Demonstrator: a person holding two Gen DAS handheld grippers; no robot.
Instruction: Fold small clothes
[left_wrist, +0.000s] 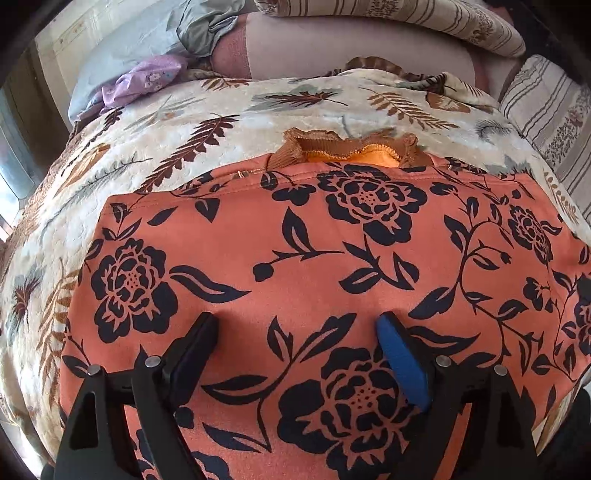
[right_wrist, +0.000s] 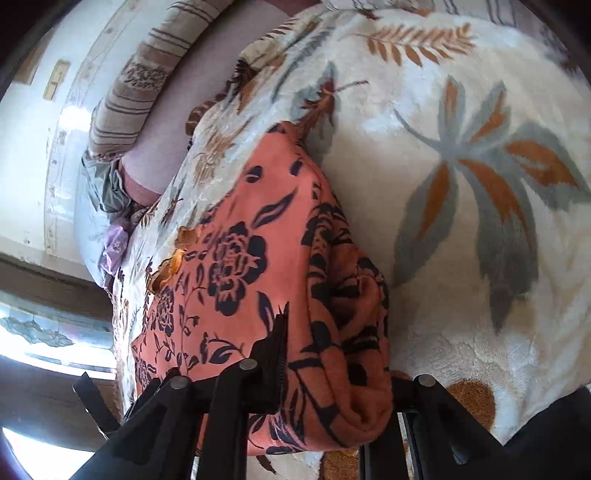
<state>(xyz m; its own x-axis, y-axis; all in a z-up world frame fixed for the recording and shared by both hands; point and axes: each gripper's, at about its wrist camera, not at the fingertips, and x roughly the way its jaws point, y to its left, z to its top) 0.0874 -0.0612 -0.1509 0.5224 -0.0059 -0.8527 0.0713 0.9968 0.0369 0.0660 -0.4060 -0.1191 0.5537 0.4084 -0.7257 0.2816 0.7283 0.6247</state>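
Garment (left_wrist: 332, 258): orange-red cloth printed with dark flowers, spread flat on the leaf-patterned blanket (left_wrist: 229, 118); far hem toward the pillows, right-hand edge lifted and bunched into a thick fold in the right wrist view.

Layer beneath (left_wrist: 351, 151): brown ruffled trim and a brighter orange patch showing past the far hem; whether a separate piece or the garment's own lining, not to be told.

Reason for the flat spread: a smooth panel on a soft, level surface, likely laid out so that an edge can be carried across cleanly.

Right gripper (right_wrist: 295, 354): jaws drawn together, clamped on the gathered right edge of the garment (right_wrist: 258, 258); cloth draped over and around the fingers, lifted clear of the blanket (right_wrist: 480, 184) at that side. Apparent purpose: carrying this edge over toward the middle for a fold.

Left gripper (left_wrist: 297, 332): jaws wide apart, black finger and blue-padded finger (left_wrist: 402, 365) set on or just above the near part of the panel; nothing pinched between them. Probable role: steadying the cloth, or readying for the opposite edge.

Garment relative to the left gripper: directly under and ahead of it, extending beyond both fingers.

Surroundings: striped pillows (left_wrist: 406, 22), a lilac cloth (left_wrist: 147, 79) and a grey-blue cloth (left_wrist: 203, 33) well apart at the far end of the bed.
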